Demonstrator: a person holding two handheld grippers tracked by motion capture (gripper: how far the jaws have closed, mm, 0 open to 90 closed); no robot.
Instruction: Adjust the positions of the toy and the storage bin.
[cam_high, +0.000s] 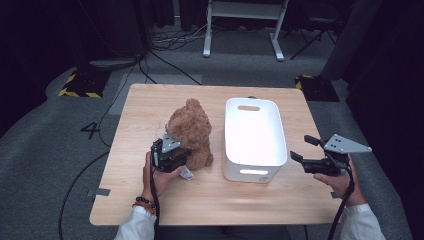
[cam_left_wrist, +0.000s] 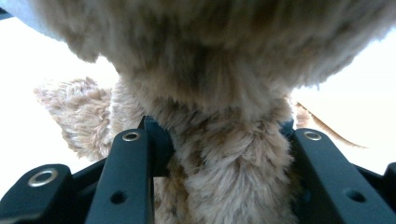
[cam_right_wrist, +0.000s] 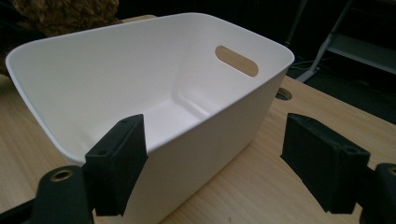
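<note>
A brown teddy bear (cam_high: 190, 130) sits upright on the wooden table (cam_high: 145, 105), left of a white plastic basket (cam_high: 255, 135). My left gripper (cam_high: 176, 151) is behind the bear and shut on it. In the left gripper view its black jaws press into the fur of the bear (cam_left_wrist: 224, 84) from both sides. A small grey tag (cam_high: 187, 173) lies at the bear's base. My right gripper (cam_high: 303, 148) hovers open just right of the basket, nothing between its jaws. In the right gripper view the gripper (cam_right_wrist: 215, 144) faces the empty basket (cam_right_wrist: 140, 70), with the bear (cam_right_wrist: 65, 14) beyond it.
The basket has handle slots (cam_high: 248, 108) at both ends. Bare tabletop lies in front of the bear and basket. Beyond the table, cables run over the grey floor, and a white desk frame (cam_high: 245, 10) stands at the back.
</note>
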